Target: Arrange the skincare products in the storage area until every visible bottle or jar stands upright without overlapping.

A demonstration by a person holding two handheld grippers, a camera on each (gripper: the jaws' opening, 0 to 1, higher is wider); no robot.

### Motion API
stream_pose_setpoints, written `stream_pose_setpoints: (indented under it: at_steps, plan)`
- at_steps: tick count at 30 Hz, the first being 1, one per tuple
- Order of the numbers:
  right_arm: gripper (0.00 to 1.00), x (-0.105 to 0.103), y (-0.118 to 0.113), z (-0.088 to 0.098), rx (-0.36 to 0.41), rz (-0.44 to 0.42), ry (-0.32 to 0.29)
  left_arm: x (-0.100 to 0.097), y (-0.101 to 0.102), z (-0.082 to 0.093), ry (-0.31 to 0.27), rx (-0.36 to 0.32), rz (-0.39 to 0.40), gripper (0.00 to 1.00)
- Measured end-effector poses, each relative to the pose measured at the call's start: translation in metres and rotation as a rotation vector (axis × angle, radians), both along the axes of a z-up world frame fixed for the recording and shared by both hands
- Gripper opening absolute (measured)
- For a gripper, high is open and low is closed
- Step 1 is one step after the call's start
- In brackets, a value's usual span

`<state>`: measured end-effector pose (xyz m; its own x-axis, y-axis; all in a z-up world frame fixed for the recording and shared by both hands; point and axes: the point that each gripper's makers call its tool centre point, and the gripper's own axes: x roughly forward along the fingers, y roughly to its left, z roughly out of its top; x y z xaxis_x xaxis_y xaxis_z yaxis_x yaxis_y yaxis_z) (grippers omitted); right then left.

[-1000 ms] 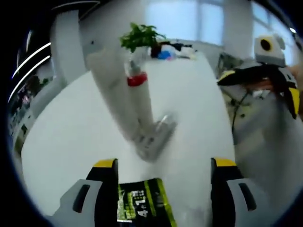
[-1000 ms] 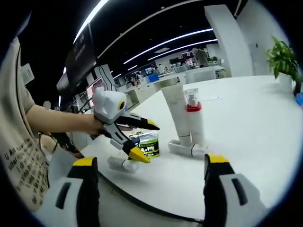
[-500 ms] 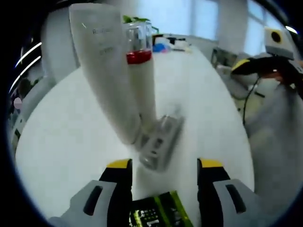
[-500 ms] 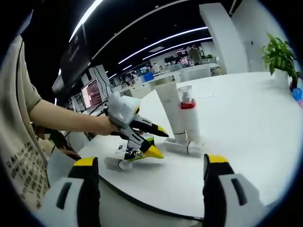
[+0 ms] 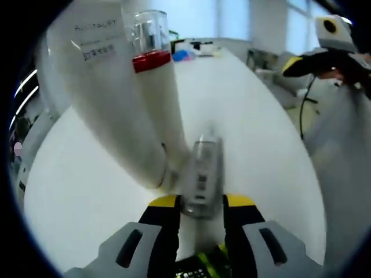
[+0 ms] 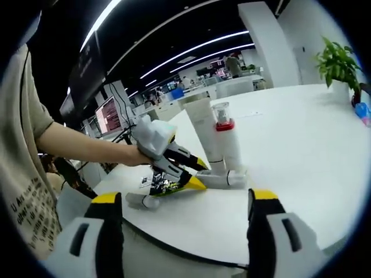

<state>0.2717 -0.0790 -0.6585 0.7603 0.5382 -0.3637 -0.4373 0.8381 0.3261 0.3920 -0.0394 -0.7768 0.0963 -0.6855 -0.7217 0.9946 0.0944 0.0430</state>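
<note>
Silver-capped tube point(image 5: 200, 174) is lying flat on table point(image 5: 255, 116), w/ left gripper point(image 5: 200, 204) jaws closing round its cap end, contact unclear. Prob. light, slick, rolling; grip mid-body. Right gripper point(image 6: 179, 200) idling wide open.

Left gripper point(image 5: 200, 204) jaws nearly closed, hand-held on an outstretched arm; right gripper point(image 6: 182, 208) jaws spread wide

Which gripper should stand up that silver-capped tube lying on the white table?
Left. The left gripper already has the lying silver-capped tube between its yellow-tipped fingers, while the right gripper hangs open, well back from it.
</note>
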Motion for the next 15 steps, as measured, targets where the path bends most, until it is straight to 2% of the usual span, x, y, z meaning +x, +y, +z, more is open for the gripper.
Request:
stream_pose_setpoints:
  at_steps: [3,7,15]
  plan:
    - [0.89,-0.0001,0.0002,-0.0005,0.0,0.002,0.003,0.0001,-0.0052,0.0009,-0.017,-0.009,-0.013,0.19]
    - [0.89,-0.0006,0.001,-0.0005,0.003,0.006,0.006,0.0021,-0.008,-0.0006,-0.034,-0.007,-0.018,0.18]
    - [0.89,-0.0007,0.0013,-0.0013,0.01,0.011,0.01,0.002,-0.0054,0.0048,0.005,-0.01,0.036,0.17]
